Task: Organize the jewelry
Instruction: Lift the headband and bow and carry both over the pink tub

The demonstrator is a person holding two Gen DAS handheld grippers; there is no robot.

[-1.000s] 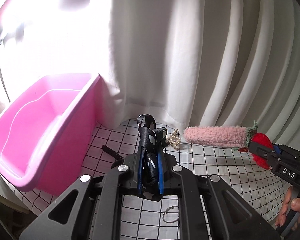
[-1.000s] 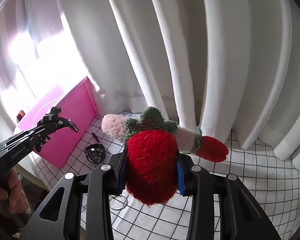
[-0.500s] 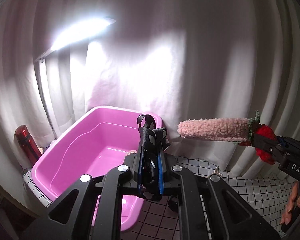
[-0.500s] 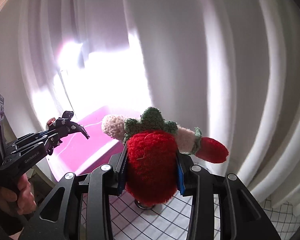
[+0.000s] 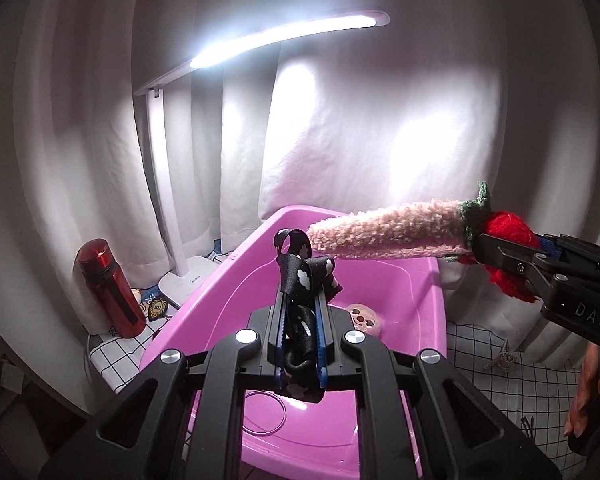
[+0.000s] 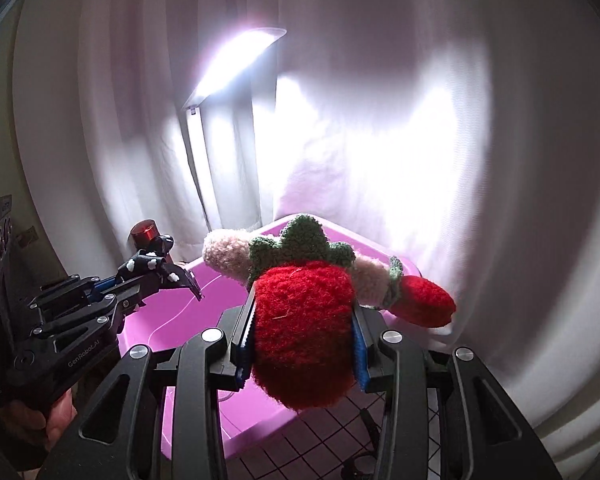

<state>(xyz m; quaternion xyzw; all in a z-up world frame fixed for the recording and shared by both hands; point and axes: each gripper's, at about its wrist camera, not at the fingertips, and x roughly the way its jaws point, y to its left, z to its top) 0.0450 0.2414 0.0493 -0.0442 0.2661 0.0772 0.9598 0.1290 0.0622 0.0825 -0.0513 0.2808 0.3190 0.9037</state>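
Jewelry in play: we've got two pieces up in the air, a black ribbon hair bow [image 5: 300, 280] with white cloud shapes and a fuzzy strawberry headband [image 6: 304, 316], pink band with red knitted berries and green leaves.
Left gripper [image 5: 299, 276]: we see it clamped fully tight on the black ribbon hair bow, loops sticking up past the fingertips, right over the pink tub [image 5: 236, 272].
Right gripper [image 6: 303, 320]: partly closed, blue pads squeezing one fat red berry of the strawberry headband; the pink band sticks out over the tub's far right corner.
Writing we can read: "DAS" on the right gripper's body in the left wrist view, "GenRobot.AI" on the left gripper's body in the right wrist view. A small logo on the lamp base [image 5: 188, 276] is too tiny for us to make out.
Pink tub contents: a thin ring [image 5: 265, 412] lying on the floor near the front, a small round pink plush face [image 5: 364, 320] toward the far right corner. The rest of the floor is hidden behind the gripper.
Outside the tub: red bottle [image 5: 108, 280] standing at the left edge of the gridded tablecloth [image 5: 512, 380], white desk lamp [image 5: 284, 36] lit behind it, a small gold star-ish piece [image 5: 504, 360] on the cloth right of the tub, white curtain [image 5: 380, 120] at the back.
Hands: fingers [image 5: 592, 392] on the right gripper's handle at the right edge.
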